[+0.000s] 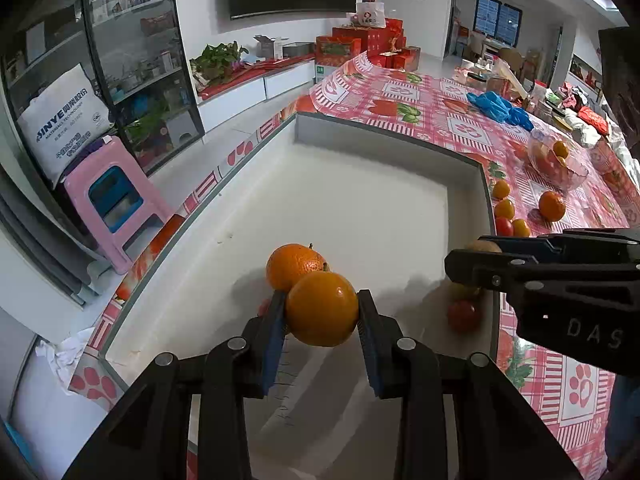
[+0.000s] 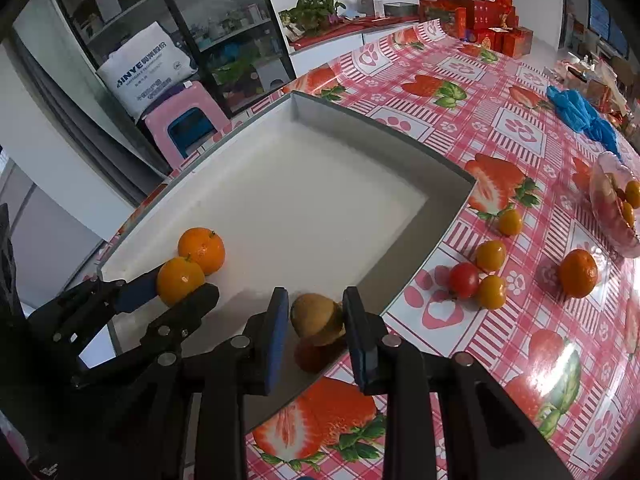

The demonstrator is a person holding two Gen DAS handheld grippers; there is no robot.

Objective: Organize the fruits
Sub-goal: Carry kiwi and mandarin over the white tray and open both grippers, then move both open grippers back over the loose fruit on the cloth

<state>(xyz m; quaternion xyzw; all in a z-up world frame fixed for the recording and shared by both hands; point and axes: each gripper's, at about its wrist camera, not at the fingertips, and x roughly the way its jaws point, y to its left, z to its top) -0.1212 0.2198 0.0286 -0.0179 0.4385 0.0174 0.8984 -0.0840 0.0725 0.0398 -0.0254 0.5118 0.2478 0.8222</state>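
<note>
The left wrist view looks forward and steeply down along the left tongs (image 1: 322, 310), close over the white tray (image 1: 360, 184), with the room's cabinets and dark screen curving across the top of the fisheye. The right tongs (image 1: 472, 268) reach in from its right edge. The right wrist view looks the same way along the right tongs (image 2: 316, 314) from a spot further right — close above the tray's (image 2: 288, 184) near corner and the strawberry-print tabletop (image 2: 460, 80). The left tongs (image 2: 180, 280) show at its left. Both views share the tray, the two oranges, the loose fruit on the tabletop and the pink stool (image 1: 116, 204).
</note>
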